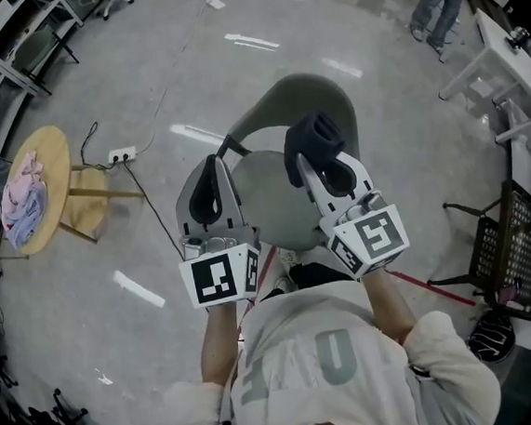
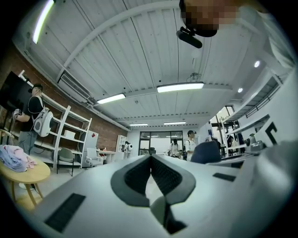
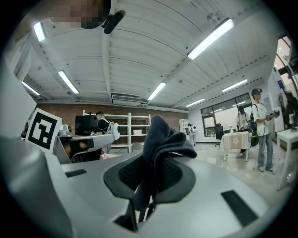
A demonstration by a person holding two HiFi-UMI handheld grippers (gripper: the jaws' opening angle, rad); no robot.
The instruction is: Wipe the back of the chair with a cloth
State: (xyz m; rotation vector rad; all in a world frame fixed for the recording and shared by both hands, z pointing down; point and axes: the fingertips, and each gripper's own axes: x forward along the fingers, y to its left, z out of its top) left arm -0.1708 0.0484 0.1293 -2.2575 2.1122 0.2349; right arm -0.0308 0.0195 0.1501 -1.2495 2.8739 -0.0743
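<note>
Right gripper (image 1: 325, 166): I hold it clamped on cloth (image 1: 312, 137). Left gripper (image 1: 214, 184): jaws together, empty. Chair back (image 1: 269, 104): curved rim lying crosswise just beyond both; cloth nearest its right end.

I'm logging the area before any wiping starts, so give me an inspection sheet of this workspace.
Surface: glossy grey floor, no spills seen.
Job's things: grey plastic shell chair right in front of the person; dark bunched cloth held up in the right jaws.
Clutter: round wooden side table at left, carrying a pink and pale blue fabric heap.
Grippers: left gripper jaws together, empty; right gripper jaws clamped on the cloth.
Cables: white power strip on the floor; thin black cable runs from it toward the chair.
Surroundings: black wire-mesh rack at right; standing person far off.
</note>
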